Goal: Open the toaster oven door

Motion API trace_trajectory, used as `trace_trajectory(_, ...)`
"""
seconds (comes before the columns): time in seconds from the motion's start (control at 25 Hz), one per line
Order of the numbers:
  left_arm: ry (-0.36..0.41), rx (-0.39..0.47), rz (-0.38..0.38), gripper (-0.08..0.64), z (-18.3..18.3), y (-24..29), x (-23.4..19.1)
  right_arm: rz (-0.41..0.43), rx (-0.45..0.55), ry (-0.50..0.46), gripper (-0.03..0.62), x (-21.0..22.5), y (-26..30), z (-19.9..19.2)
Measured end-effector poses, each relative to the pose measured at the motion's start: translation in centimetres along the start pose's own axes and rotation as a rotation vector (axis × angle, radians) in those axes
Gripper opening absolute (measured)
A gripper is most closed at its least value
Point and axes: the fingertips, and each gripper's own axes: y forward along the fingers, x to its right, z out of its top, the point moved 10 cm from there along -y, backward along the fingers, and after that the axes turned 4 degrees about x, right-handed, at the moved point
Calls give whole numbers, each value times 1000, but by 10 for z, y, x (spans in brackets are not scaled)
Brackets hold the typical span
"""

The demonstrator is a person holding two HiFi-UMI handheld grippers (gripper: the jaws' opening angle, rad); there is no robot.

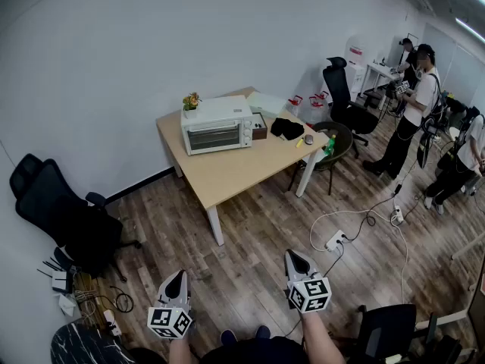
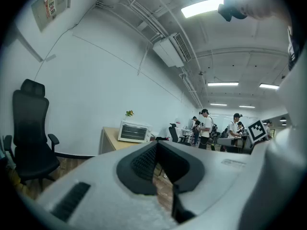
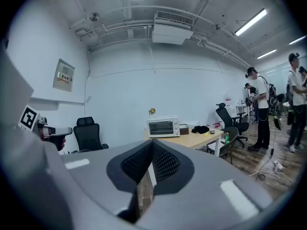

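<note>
Oven (image 1: 220, 131): white, on the far left part of a wooden table (image 1: 227, 177), upper centre of the head view. Door shut, glass front facing the camera. Small plant (image 1: 191, 101) just behind its left corner. Dark bundle (image 1: 287, 128) on the table to its right.

Left gripper (image 1: 176, 276): bottom of frame, left of centre, pointing toward the table. Jaws closed, tips together, nothing between them.

Right gripper (image 1: 292, 256): bottom of frame, right of centre, pointing the same way. Jaws closed, empty.

Both grippers are well apart from the oven, with wood floor (image 1: 250, 226) between.

Black chair (image 1: 64, 218) at the left edge by the wall. Power strip (image 1: 336, 240) with white cable on the floor, right of centre. People (image 1: 415, 101) standing upper right.
</note>
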Motion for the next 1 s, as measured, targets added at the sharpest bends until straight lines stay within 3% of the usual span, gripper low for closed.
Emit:
trace_trajectory(0.36,20,-1,0,-2,-2,0,18,13,-13,-7,9,15,-13,-2)
trace_trajectory(1.0,73,32,73,-2,-7,8,64,92,0,-18,11,57,-19,-3)
